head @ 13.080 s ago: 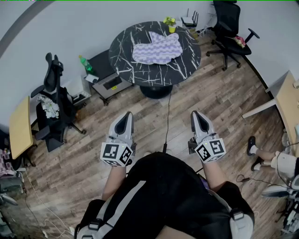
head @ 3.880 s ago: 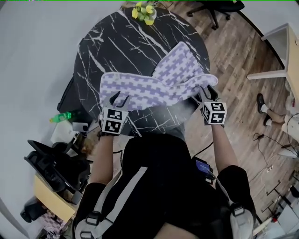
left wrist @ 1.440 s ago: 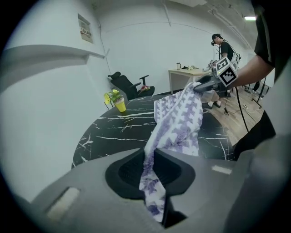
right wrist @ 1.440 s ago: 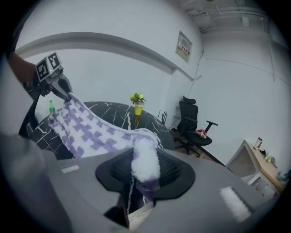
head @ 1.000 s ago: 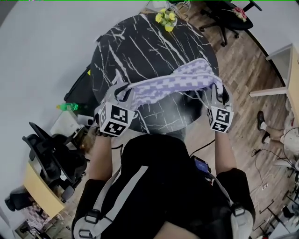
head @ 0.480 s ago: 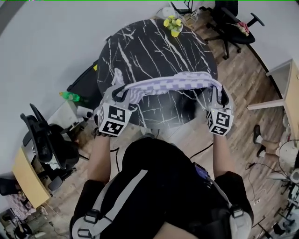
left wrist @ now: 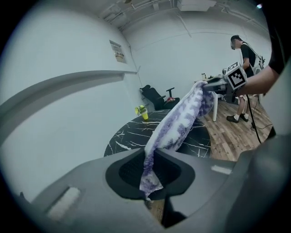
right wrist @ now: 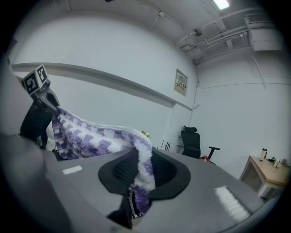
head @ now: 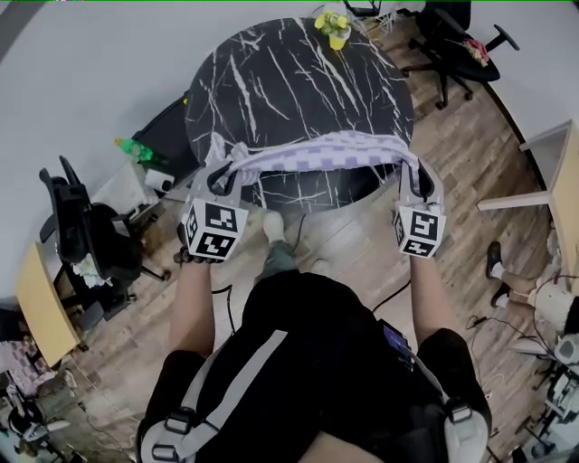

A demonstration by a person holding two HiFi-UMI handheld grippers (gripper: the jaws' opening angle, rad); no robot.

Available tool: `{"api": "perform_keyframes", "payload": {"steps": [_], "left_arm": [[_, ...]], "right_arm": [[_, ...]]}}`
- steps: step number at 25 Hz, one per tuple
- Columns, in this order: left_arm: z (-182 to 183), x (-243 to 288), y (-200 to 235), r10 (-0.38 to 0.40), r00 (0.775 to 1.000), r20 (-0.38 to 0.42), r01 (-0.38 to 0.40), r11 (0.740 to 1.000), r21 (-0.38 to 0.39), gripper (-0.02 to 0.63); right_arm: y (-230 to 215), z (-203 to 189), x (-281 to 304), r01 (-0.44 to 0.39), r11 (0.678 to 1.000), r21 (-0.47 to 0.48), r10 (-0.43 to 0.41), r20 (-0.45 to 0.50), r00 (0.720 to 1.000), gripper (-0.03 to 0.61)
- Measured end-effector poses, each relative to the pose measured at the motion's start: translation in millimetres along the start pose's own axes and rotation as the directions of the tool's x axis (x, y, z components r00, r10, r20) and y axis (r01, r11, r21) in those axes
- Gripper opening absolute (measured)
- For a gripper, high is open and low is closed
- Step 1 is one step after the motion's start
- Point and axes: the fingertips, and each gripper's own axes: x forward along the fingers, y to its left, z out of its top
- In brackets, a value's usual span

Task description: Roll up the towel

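The left gripper (head: 220, 172) is clenched on one end of the towel (head: 317, 152); the right gripper (head: 415, 176), its jaws having just been closing, pinches the other end. The purple-checked towel hangs stretched between them, above the near part of the black marble table (head: 298, 72), with a yellow plant pot (head: 333, 25) at its far rim

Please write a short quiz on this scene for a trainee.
1. True or false: the towel lies flat on the table.
2. What does the left tool hold?
3. The flower pot stands: A) on the table B) on the floor C) on a chair.
Key: 1 false: it hangs between both tools; the jaws of the right tool have just been closing on it. 2 a towel end. 3 A.
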Motion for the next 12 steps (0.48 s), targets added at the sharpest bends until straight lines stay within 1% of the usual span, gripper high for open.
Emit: {"api": "perform_keyframes", "payload": {"steps": [5, 7, 9, 12], "left_arm": [[8.5, -33.9, -12.9, 0.048, 0.998, 0.037, -0.047, 0.999, -0.018, 0.051], [10.2, -44.3, -15.4, 0.067, 0.997, 0.039, -0.066, 0.998, -0.024, 0.051], [11.2, -50.0, -16.4, 0.077, 0.996, 0.041, -0.076, 0.997, -0.033, 0.051], [10.3, -47.0, -14.3, 0.085, 0.996, 0.032, -0.084, 0.996, -0.027, 0.051]], "right_arm": [[-6.0, 7.9, -26.1, -0.020, 1.000, -0.004, 0.020, 0.043, 0.999, 0.071], [-6.9, 11.9, -32.8, -0.031, 0.999, -0.014, 0.032, 0.058, 0.998, 0.071], [-7.9, 14.1, -36.2, -0.039, 0.999, -0.022, 0.041, 0.067, 0.997, 0.071], [-6.9, 14.9, -32.5, -0.047, 0.998, -0.037, 0.049, 0.069, 0.996, 0.071]]}}
